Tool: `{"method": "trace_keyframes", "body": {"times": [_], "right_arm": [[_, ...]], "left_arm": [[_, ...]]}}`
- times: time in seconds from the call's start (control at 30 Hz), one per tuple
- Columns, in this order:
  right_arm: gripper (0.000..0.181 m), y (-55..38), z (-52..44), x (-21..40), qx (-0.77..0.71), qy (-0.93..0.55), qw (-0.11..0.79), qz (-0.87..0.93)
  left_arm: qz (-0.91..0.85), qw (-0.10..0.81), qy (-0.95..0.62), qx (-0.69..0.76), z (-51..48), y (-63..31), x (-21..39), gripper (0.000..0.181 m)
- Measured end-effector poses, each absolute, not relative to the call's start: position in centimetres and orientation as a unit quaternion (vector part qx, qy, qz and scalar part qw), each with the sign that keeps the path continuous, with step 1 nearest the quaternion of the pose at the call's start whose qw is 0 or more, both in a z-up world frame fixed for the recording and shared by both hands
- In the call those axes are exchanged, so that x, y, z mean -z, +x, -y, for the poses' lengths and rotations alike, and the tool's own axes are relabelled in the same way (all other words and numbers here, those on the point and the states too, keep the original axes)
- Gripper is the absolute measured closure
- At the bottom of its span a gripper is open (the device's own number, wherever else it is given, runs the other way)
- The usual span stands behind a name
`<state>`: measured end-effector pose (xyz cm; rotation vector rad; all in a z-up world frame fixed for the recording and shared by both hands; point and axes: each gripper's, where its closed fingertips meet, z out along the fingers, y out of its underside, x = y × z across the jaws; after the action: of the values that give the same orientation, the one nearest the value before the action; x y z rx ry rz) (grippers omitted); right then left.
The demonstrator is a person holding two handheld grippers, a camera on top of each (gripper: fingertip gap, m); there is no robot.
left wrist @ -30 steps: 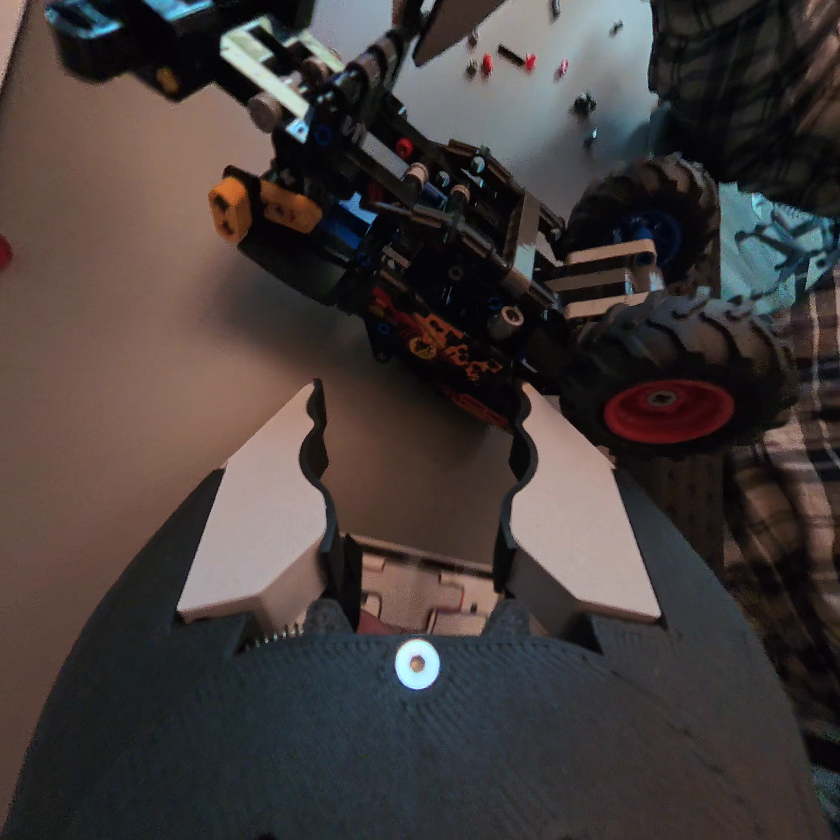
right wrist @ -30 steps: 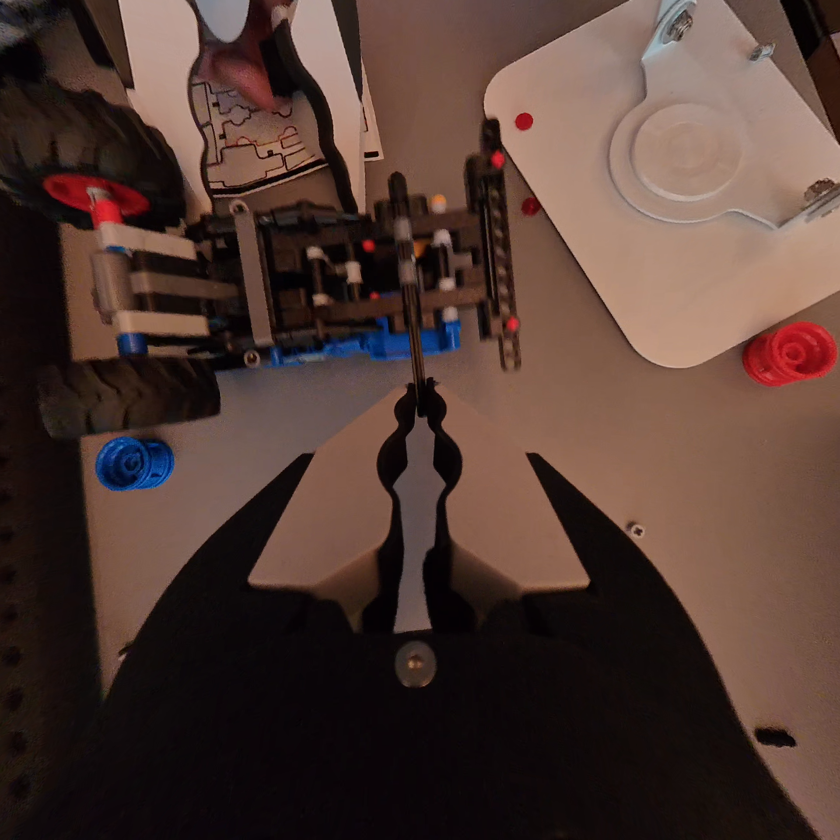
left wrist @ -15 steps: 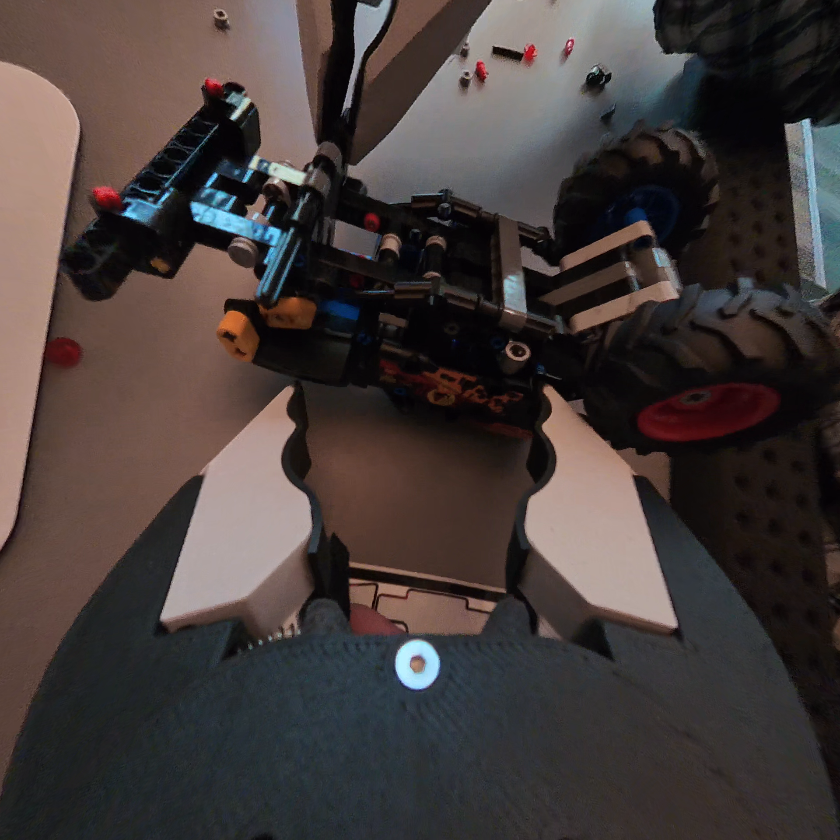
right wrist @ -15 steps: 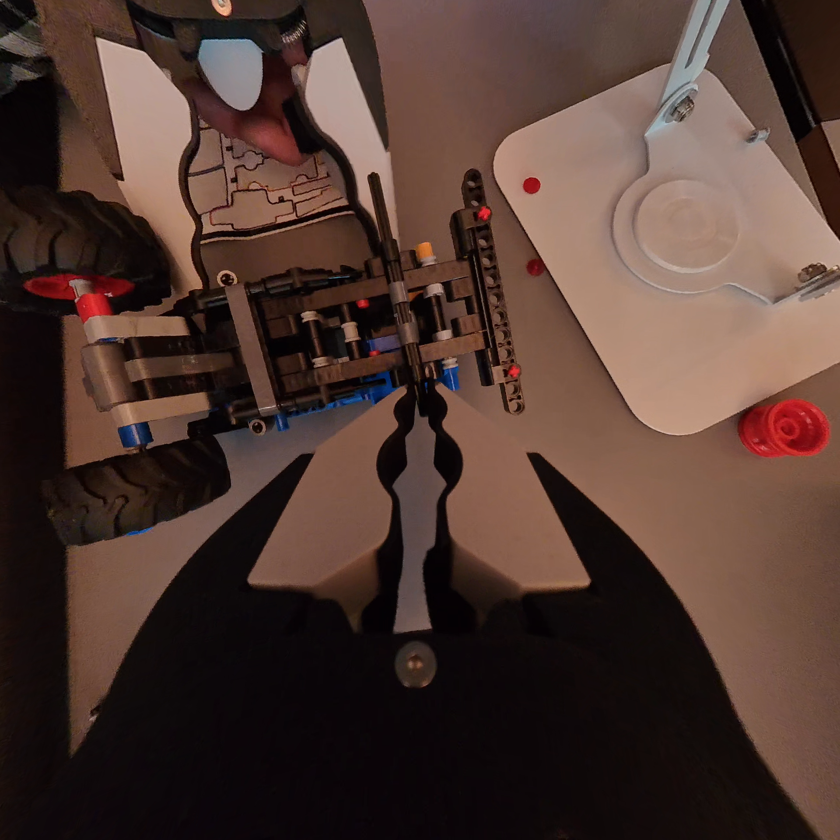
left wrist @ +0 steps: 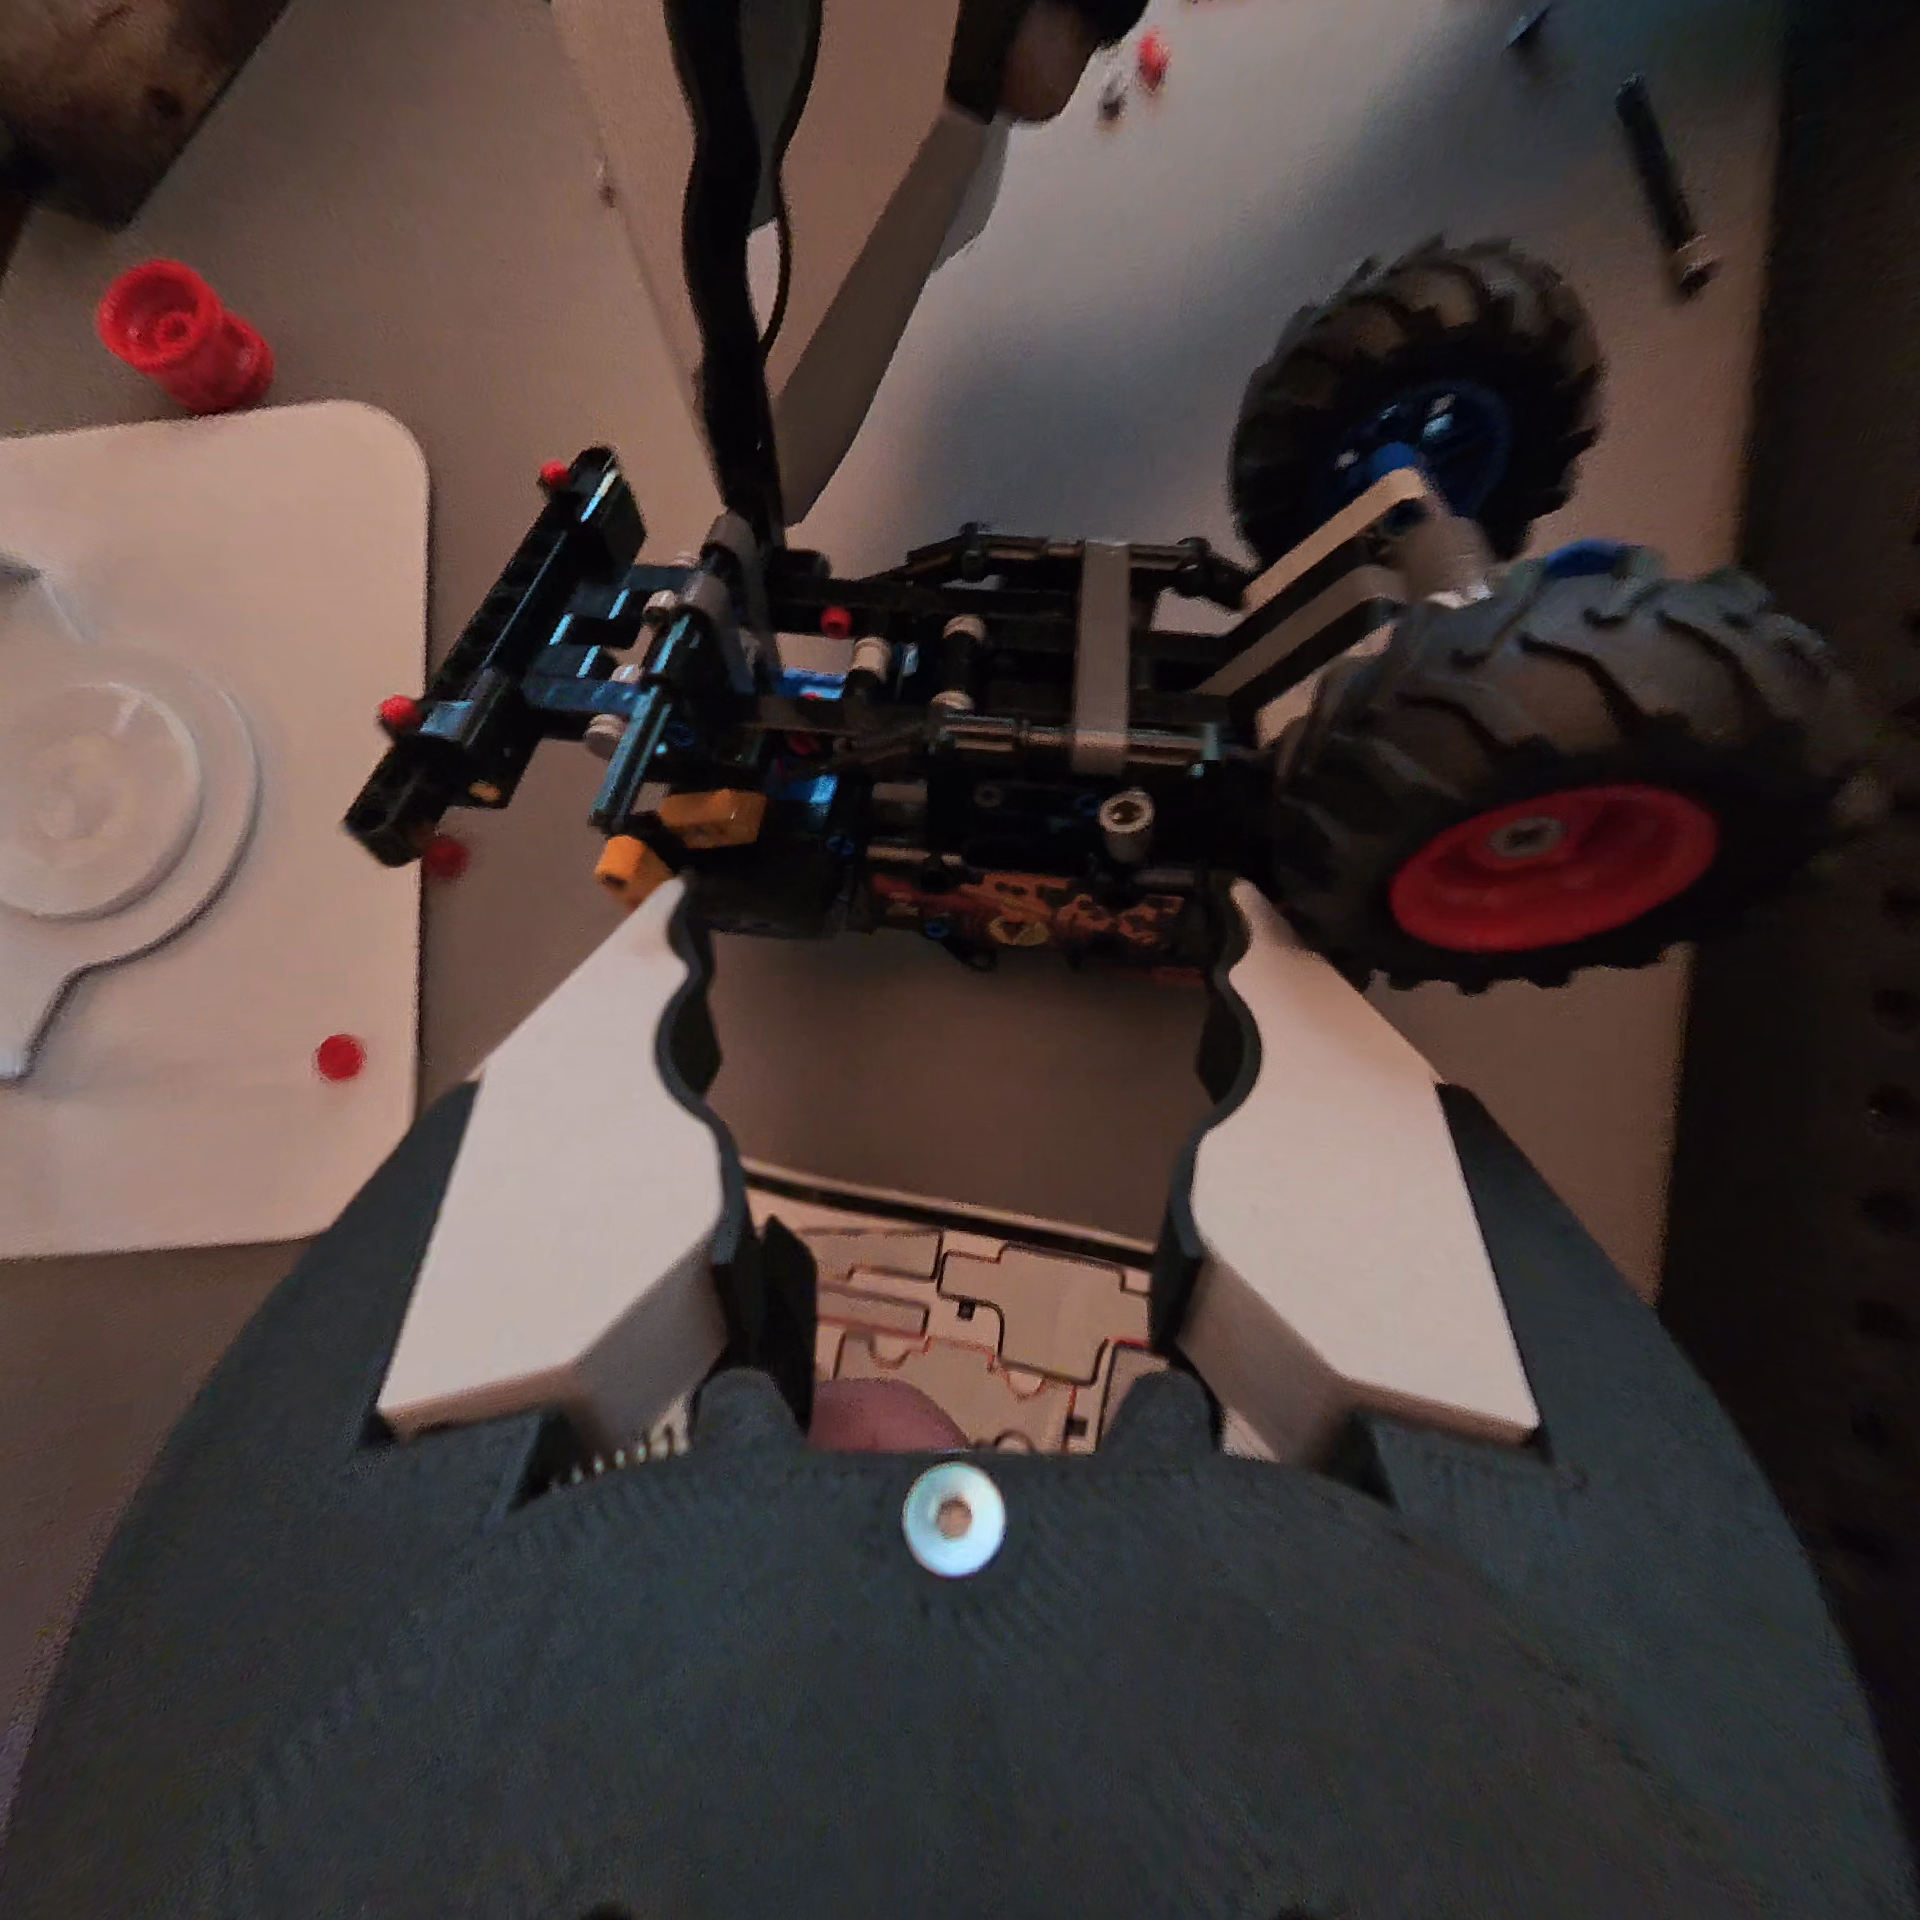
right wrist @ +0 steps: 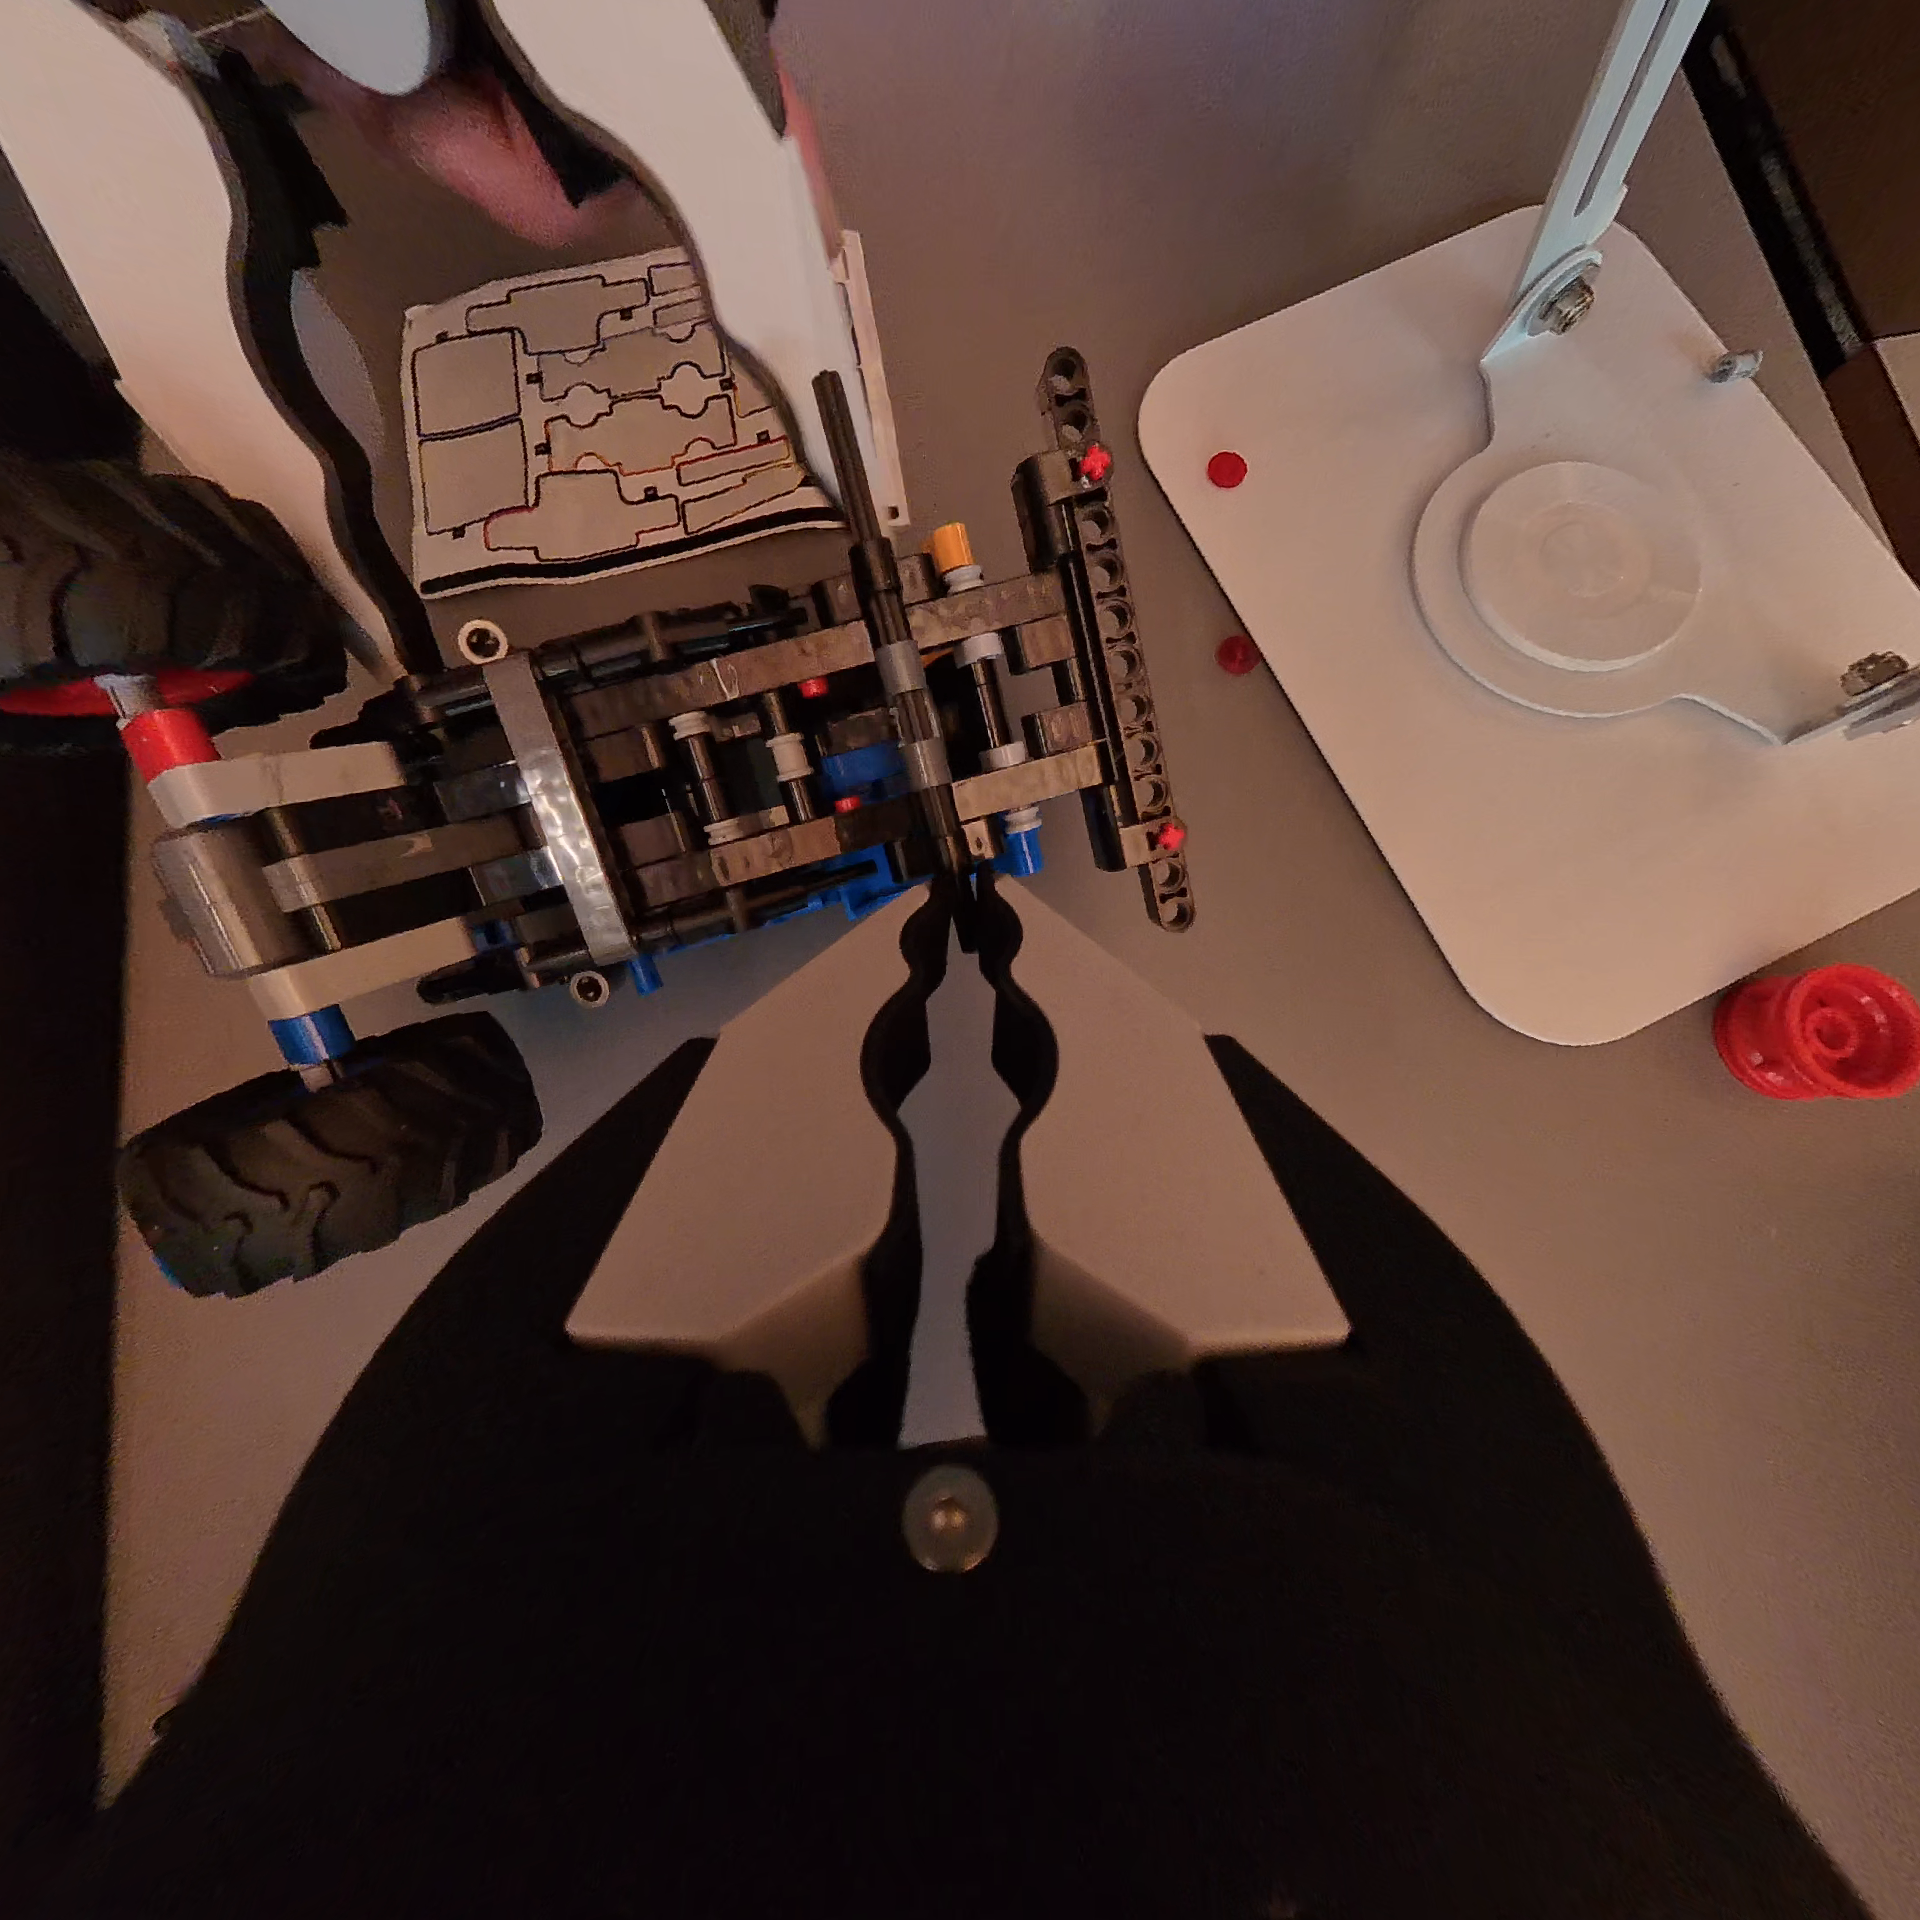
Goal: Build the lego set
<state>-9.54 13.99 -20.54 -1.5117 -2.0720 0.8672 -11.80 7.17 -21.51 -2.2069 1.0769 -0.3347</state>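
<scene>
Black lego truck chassis (right wrist: 727, 769) (two tyres fitted), on table

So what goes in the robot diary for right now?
left gripper: open, beside truck chassis | right gripper: shut on black axle through chassis | red wheel hub: loose

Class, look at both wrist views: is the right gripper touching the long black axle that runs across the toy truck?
Touching. In the right wrist view the right gripper is closed, its tips pinching the end of the black axle.

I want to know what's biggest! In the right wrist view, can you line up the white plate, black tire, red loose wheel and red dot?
1. white plate
2. black tire, nearer the camera, so slightly unsure
3. red loose wheel
4. red dot
</scene>
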Motion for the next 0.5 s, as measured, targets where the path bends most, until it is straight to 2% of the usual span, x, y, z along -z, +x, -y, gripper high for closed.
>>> {"method": "trace_keyframes", "body": {"times": [0.07,0.1,0.27,0.43,0.47,0.5], "right_arm": [[0.179,-9.5,-14.1,20.7,-0.315,-0.548,0.213,0.745],[0.179,-9.4,-14.2,20.8,-0.317,-0.549,0.21,0.744],[0.179,-8.6,-14.2,20.2,-0.31,-0.551,0.206,0.747],[0.179,-9.5,-13.6,20.4,-0.311,-0.55,0.213,0.745],[0.179,-9.6,-13.7,20.5,-0.306,-0.551,0.218,0.746],[0.179,-9.9,-13.8,20.4,-0.31,-0.551,0.221,0.742]], "left_arm": [[-0.396,0.348,-0.821,0.221,-6.9,-10.6,20.9,0.109],[-0.387,0.351,-0.817,0.245,-6.8,-10.4,20.9,0.11],[-0.374,0.345,-0.833,0.217,-7.1,-10.9,21.0,0.103],[-0.236,0.304,-0.849,0.361,-6.7,-10.4,22.1,0.108],[-0.218,0.303,-0.857,0.356,-6.7,-10.8,22.7,0.105],[-0.202,0.312,-0.865,0.336,-7.0,-11.4,23.2,0.092]]}}
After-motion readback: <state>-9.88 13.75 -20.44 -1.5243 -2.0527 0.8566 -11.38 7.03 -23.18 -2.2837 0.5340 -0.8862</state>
